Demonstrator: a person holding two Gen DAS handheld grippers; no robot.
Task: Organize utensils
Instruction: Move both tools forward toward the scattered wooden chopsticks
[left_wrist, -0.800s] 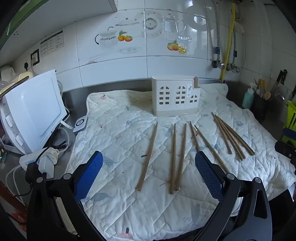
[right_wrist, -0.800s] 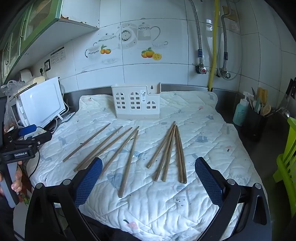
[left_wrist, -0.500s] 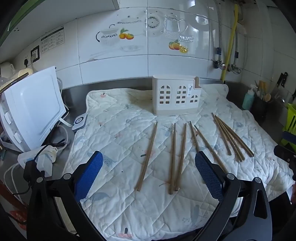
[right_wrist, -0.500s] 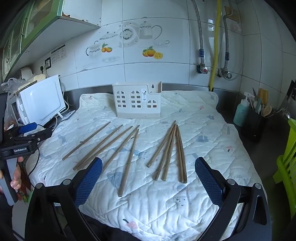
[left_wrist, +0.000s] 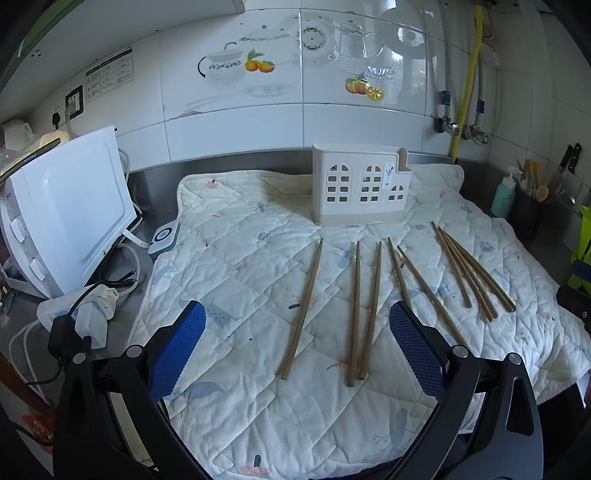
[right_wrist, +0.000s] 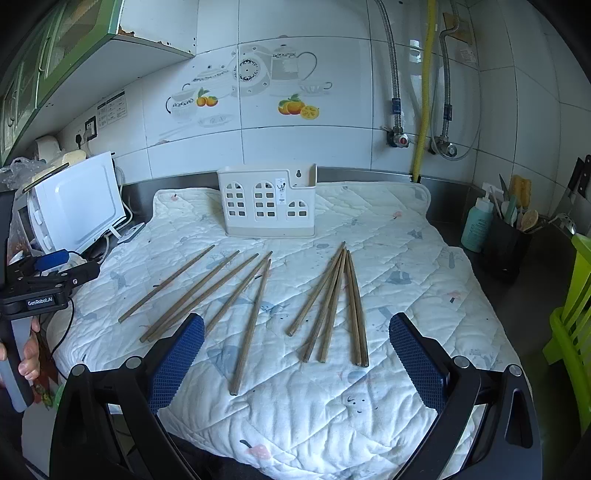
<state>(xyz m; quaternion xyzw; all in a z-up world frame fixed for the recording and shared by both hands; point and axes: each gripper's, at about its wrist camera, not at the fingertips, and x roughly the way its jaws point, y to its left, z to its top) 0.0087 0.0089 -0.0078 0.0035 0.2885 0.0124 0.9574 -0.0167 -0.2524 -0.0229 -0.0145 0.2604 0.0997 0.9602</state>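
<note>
Right wrist view: ten wooden chopsticks lying loose on a white quilted mat (right_wrist: 399, 258), split into two groups of five. Left group (right_wrist: 207, 295) fanned out across the middle left of the frame, with the longest-looking stick (right_wrist: 251, 328) reaching down toward the lower centre. Right group (right_wrist: 334, 306) bunched closer together at centre right, tips converging at the top. One white holder (right_wrist: 267, 201) with window-shaped cutouts standing upright at upper centre, beyond the chopsticks and well apart from them. Right gripper (right_wrist: 295, 354) at the bottom of the frame, jaws spread wide, nothing between the blue pads, hovering above the mat. Left gripper (right_wrist: 44, 273) seen at the left edge, gripped by a hand (right_wrist: 29, 354). Left wrist view: same ten chopsticks counted, five spread across the centre (left_wrist: 356, 295) and five clustered at the right (left_wrist: 469, 269), holder (left_wrist: 360, 190) at upper centre. Left gripper (left_wrist: 297, 347) likewise wide open and empty at the bottom of the frame. One white appliance (left_wrist: 70, 206) at the left, one dark pot of kitchen tools (left_wrist: 528, 214) at the right edge.
</note>
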